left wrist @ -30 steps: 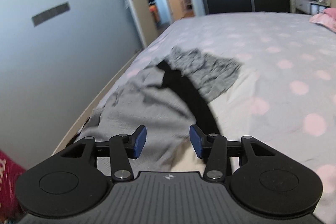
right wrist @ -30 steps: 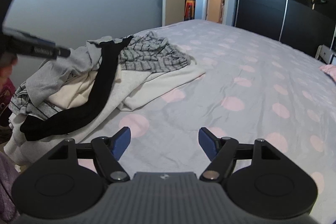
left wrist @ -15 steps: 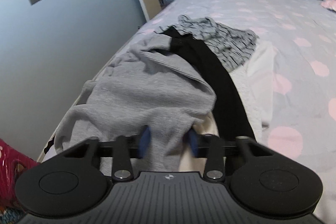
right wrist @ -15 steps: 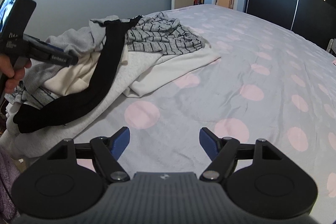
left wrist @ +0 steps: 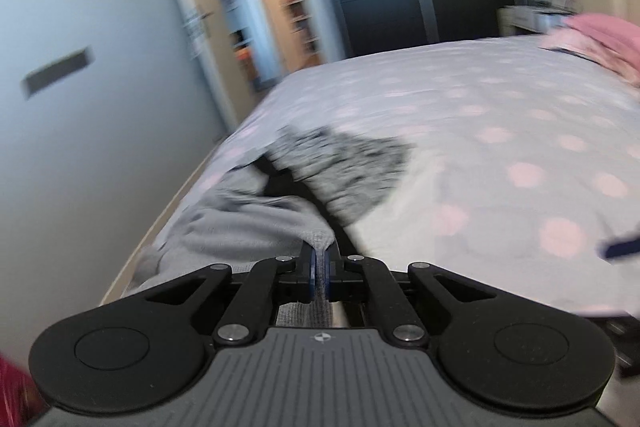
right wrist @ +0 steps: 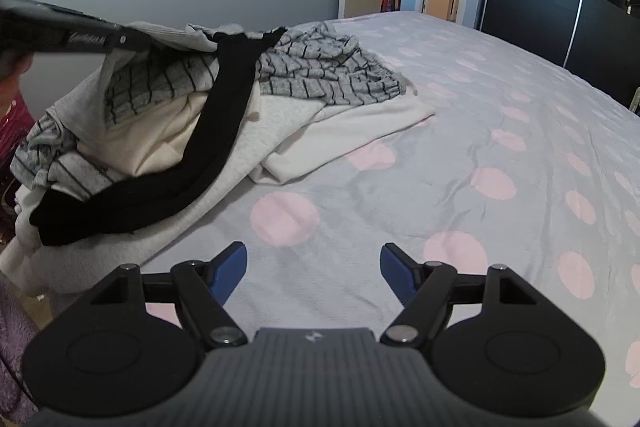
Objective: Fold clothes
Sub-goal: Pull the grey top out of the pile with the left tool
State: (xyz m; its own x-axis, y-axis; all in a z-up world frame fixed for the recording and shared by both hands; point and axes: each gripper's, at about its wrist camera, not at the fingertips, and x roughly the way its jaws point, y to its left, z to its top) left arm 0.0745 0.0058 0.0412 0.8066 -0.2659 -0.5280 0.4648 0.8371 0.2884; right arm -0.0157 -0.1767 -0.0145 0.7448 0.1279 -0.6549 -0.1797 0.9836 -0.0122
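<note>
- One bed [right wrist: 500, 131] fills both views, under a lilac cover with pink dots; every place below is given relative to it.
- Clothes pile [right wrist: 168, 131] sits on the bed's left edge in the right wrist view, spilling slightly over the side. Nothing in it is folded.
- White garment [right wrist: 344, 135] is the bottom layer, spread flat toward the bed's middle.
- Grey sweatshirt [left wrist: 256, 223] lies at the bed's near-left corner in the left wrist view. One fold of it is lifted off the pile.
- Striped grey garment [right wrist: 320, 71] is bunched on the far side of the pile, on top of the white one, further up the bed.
- Black garment [right wrist: 224, 115] runs as a long band across the top of the pile, from the far end to the bed's near edge.
- Left gripper [left wrist: 319, 269] is over the bed's near-left corner, clenched on the grey sweatshirt; fabric is pinched between the blue pads [left wrist: 309, 267]. This view is motion-blurred.
- Right gripper [right wrist: 313, 269] hovers above bare cover near the bed's foot, just right of the pile. It is released, pads spread wide, touching nothing.
- Pink bedding [left wrist: 600, 39] is at the bed's far right corner, blurred.
</note>
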